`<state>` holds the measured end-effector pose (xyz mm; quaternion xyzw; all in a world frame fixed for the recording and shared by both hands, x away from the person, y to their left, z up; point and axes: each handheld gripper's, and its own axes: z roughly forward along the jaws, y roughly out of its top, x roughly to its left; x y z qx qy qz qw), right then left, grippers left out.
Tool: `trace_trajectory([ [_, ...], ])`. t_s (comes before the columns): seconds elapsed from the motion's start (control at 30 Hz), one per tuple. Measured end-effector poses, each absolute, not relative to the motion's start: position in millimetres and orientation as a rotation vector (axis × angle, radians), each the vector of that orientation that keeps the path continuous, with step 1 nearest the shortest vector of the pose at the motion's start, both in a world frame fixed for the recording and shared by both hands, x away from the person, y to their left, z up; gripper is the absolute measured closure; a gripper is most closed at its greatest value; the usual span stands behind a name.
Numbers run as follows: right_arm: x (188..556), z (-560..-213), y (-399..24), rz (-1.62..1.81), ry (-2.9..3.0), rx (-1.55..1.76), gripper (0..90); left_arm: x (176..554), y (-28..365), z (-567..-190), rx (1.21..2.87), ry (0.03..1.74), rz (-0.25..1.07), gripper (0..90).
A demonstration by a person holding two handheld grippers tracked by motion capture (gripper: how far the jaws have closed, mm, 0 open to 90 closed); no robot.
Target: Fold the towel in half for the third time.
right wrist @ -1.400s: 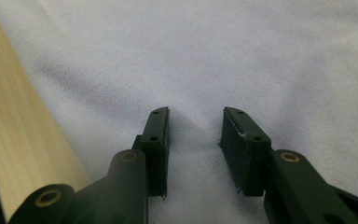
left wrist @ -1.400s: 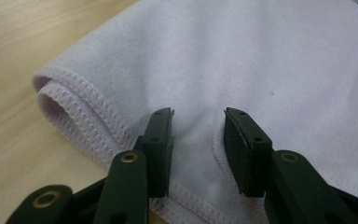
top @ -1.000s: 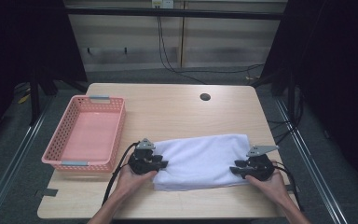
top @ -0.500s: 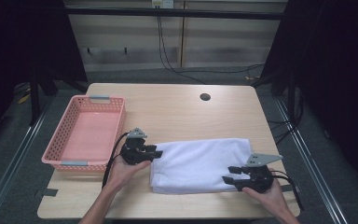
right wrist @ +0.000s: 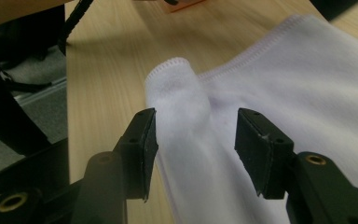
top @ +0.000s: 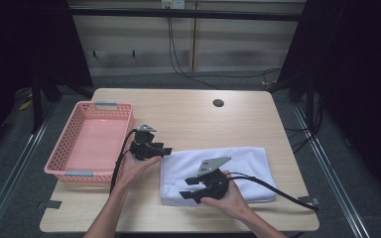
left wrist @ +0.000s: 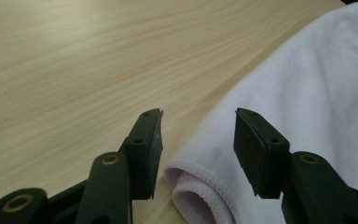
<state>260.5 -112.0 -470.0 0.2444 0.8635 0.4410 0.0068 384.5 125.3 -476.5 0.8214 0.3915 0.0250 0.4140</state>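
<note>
White towel (top: 218, 171) folded flat on worktop (top: 188, 114), front-centre, long axis running left-right; pink basket (top: 87, 141) well apart to its left, empty. Left gripper (top: 164, 150) just beside towel's left edge, jaws open, nothing held — in left gripper view, rolled hem corner (left wrist: 193, 191) sits between jaws. Right gripper (top: 191, 188) over towel's near-left part, pointing left, jaws open w/ a raised fold (right wrist: 179, 100) between them — not pinched yet. Probably next: both close on left end, so grip pts lie at that short edge; neither nearer by much
</note>
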Motion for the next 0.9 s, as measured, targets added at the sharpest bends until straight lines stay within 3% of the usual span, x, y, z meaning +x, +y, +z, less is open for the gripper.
trace_trajectory([
  [0.13,264.4,-483.7,-88.8,1.361,2.747,0.751,43.4,385.9,124.4,-488.5,2.088,1.022,0.066,50.1],
  [0.37,256.9,-498.1,-73.3,1.339,2.742,0.715,43.5,387.3,132.2,-499.9,2.087,1.033,0.025,51.1],
  [0.7,234.2,-507.7,-62.2,1.219,2.636,0.534,43.7,380.3,129.1,-500.4,2.135,0.964,0.022,72.5],
  [0.73,232.8,-507.0,-61.0,1.208,2.638,0.558,44.8,379.1,128.7,-500.2,2.135,0.959,0.027,75.4],
  [0.83,235.1,-506.1,-63.8,1.194,2.604,0.588,65.7,378.2,129.9,-500.4,2.116,0.96,0.02,81.0],
  [0.9,239.2,-504.9,-65.3,1.19,2.605,0.608,71.4,379.5,130.9,-500.6,2.11,0.965,0.009,82.4],
])
